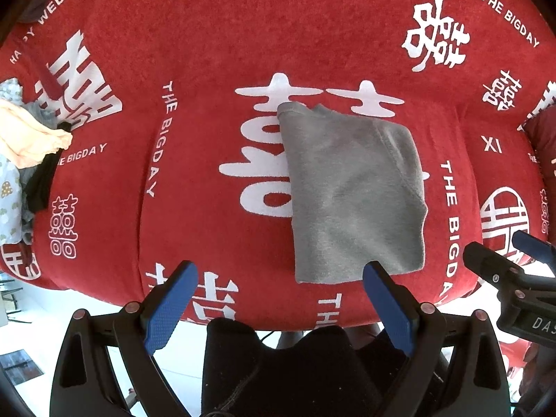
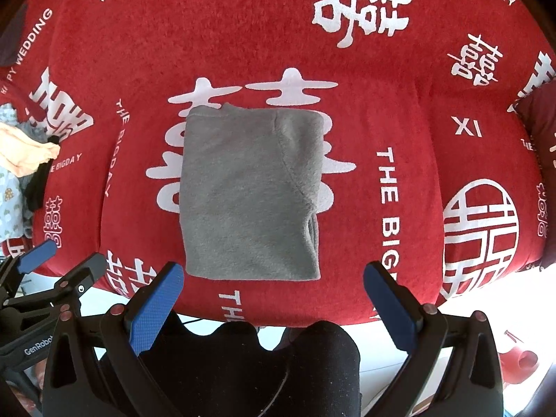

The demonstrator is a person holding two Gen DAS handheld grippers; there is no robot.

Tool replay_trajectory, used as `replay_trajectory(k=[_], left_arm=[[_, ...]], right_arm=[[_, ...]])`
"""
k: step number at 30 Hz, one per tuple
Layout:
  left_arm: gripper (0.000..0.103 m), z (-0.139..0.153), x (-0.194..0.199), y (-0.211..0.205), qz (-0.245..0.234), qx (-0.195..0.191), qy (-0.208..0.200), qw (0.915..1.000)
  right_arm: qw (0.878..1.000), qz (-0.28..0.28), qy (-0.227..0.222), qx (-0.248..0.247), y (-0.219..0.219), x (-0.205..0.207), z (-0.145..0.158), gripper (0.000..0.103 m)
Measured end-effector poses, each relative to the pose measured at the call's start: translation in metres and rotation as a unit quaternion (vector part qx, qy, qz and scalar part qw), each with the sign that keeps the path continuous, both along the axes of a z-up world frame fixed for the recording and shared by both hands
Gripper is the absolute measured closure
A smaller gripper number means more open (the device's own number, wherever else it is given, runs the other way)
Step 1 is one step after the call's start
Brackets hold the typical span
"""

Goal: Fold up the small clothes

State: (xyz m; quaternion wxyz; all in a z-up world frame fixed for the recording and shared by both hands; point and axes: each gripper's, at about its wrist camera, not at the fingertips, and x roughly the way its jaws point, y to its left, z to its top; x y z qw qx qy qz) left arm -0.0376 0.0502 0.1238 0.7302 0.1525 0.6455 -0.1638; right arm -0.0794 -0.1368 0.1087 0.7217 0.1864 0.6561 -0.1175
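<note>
A gray garment [image 2: 250,194] lies folded into a neat rectangle in the middle of a red blanket [image 2: 243,34] printed with white characters. Both tools hover at its near edge with their jaws spread wide and holding nothing — the left gripper [image 1: 279,281] and the right gripper [image 2: 274,279]. A pile of unfolded clothes [image 1: 24,139] waits well apart at the left. The likely risk: a blue pad snagging the fleece near the loose layered edge on the right would drag the fold open.
</note>
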Motion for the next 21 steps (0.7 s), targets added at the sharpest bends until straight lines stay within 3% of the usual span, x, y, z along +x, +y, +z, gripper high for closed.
replay_trajectory(k=[21], left_arm=[[0.007, 0.0002, 0.0004, -0.0005, -0.001, -0.006, 0.01, 0.9999]], right_arm=[[1.0, 0.002, 0.0, -0.005, 0.0012, 0.0002, 0.0028, 0.0]])
